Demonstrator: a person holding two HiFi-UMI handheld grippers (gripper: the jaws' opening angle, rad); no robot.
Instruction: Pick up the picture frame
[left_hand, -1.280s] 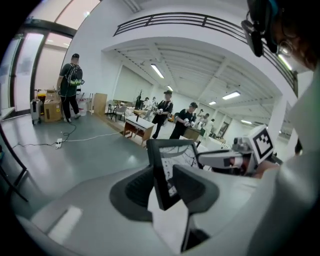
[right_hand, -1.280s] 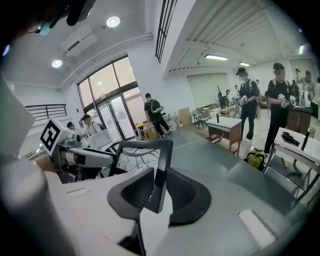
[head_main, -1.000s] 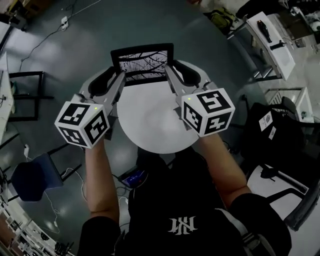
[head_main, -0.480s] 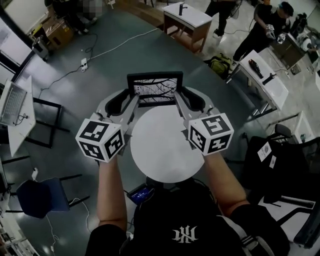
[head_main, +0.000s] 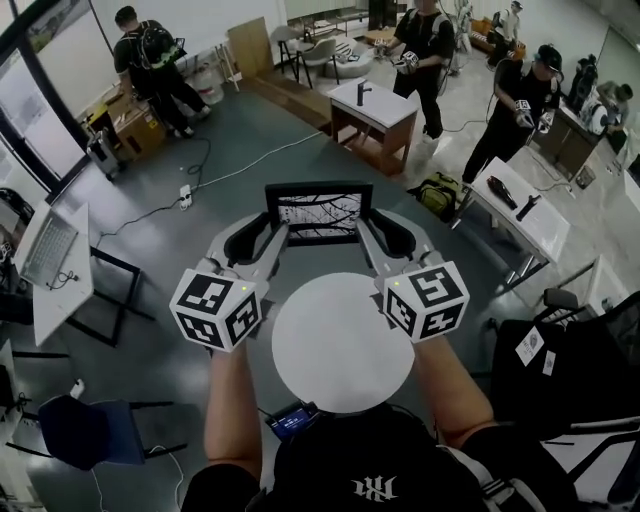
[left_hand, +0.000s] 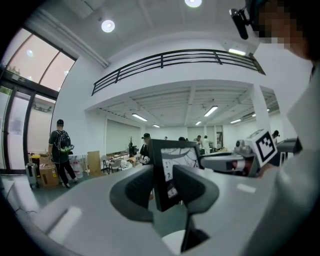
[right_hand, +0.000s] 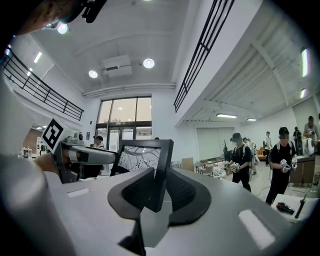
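Note:
A black picture frame with a branch print hangs in the air beyond the round white table, held upright between both grippers. My left gripper is shut on the frame's left edge; in the left gripper view the frame sits clamped between the dark pads. My right gripper is shut on the right edge, and the right gripper view shows the frame pinched between its pads. Both grippers point roughly level, well above the tabletop.
Below lie a grey floor, a blue chair at the left, a desk with a laptop and a wooden table ahead. Several people stand at the back. A white bench with tools and black chairs are at the right.
Both grippers have risen with the frame held between them, lifting it clear of the round table. The view has tilted up, so the far part of the room now shows.

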